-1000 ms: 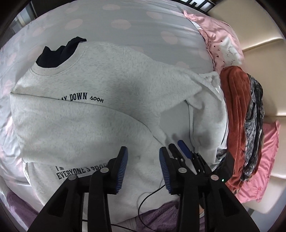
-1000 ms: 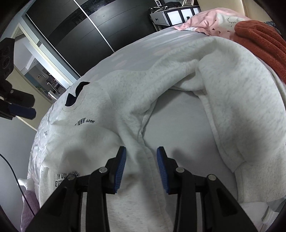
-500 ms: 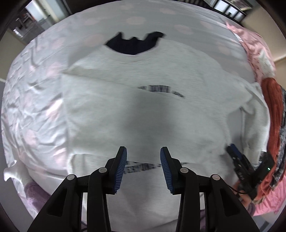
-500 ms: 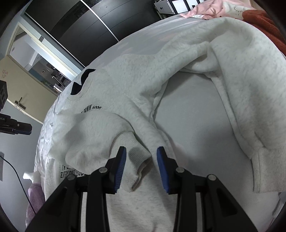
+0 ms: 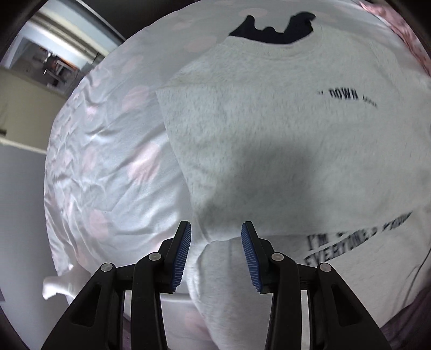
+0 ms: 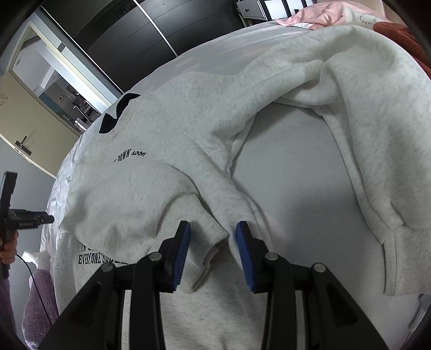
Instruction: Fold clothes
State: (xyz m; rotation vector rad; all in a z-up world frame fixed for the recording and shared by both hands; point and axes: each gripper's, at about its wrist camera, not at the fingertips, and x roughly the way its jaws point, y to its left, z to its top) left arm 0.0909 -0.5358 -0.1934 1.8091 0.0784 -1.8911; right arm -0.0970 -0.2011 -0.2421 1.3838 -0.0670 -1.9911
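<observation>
A light grey sweatshirt [image 5: 282, 140] with dark lettering lies front up on the bed; it also shows in the right wrist view [image 6: 188, 150]. One sleeve is folded across its chest, and the ribbed cuff [image 6: 199, 223] lies between the jaws of my right gripper [image 6: 212, 242], which is open. The other sleeve [image 6: 377, 113] trails out to the right. My left gripper [image 5: 215, 253] is open above the sweatshirt's lower left edge, with a fold of grey fabric between its jaws, not clamped.
The bed has a pale sheet with pink dots [image 5: 107, 161]. A dark garment [image 5: 269, 29] lies under the collar. A pink pillow [image 6: 331, 16] and a rust-coloured cloth [image 6: 398, 32] lie at the far right. A dark wardrobe [image 6: 134, 35] and a doorway [image 6: 54, 88] stand beyond.
My left gripper has swung left across the sweatshirt to its lower left edge. My right gripper has shifted so that the folded sleeve's cuff is between its jaws. Both stay open.
</observation>
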